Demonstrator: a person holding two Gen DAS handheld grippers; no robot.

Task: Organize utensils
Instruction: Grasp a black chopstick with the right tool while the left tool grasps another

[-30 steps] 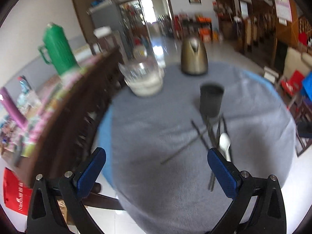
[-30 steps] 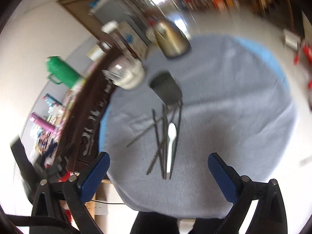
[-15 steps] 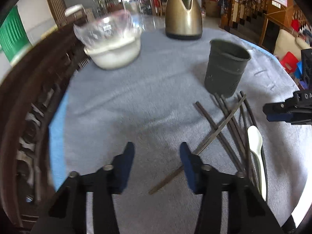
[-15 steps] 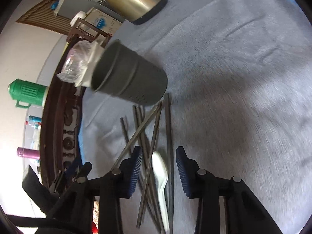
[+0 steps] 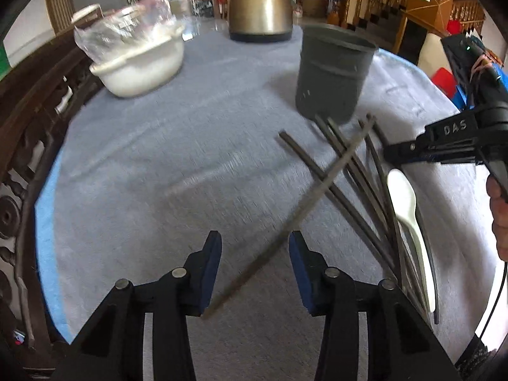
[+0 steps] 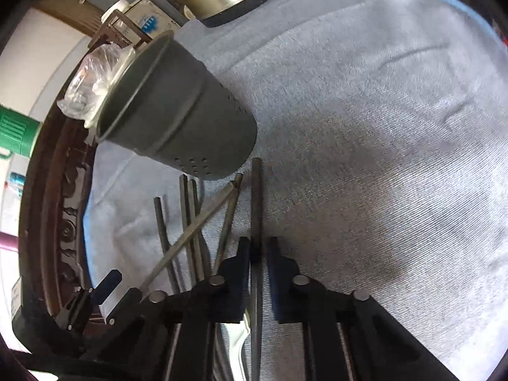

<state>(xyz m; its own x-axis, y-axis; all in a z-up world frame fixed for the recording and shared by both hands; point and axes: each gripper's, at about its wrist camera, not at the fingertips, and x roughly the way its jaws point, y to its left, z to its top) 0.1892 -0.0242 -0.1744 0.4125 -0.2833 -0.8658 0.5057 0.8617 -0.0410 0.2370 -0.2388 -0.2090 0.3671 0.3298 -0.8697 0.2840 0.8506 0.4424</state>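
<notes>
Here, right gripper (image 6: 256, 254) pinching one chopstick (image 6: 256, 203), jaws just closed; left gripper (image 5: 254, 247) half spread around a slanted stick (image 5: 304, 203), pads clear
Remaining sticks (image 5: 355, 171) and spoon (image 5: 404, 200) lie on the cloth (image 5: 177, 158) beside the cup (image 5: 330, 73)

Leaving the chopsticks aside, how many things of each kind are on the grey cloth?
kettle: 1
grey cup: 1
white bowl: 1
white spoon: 1
Total: 4
</notes>
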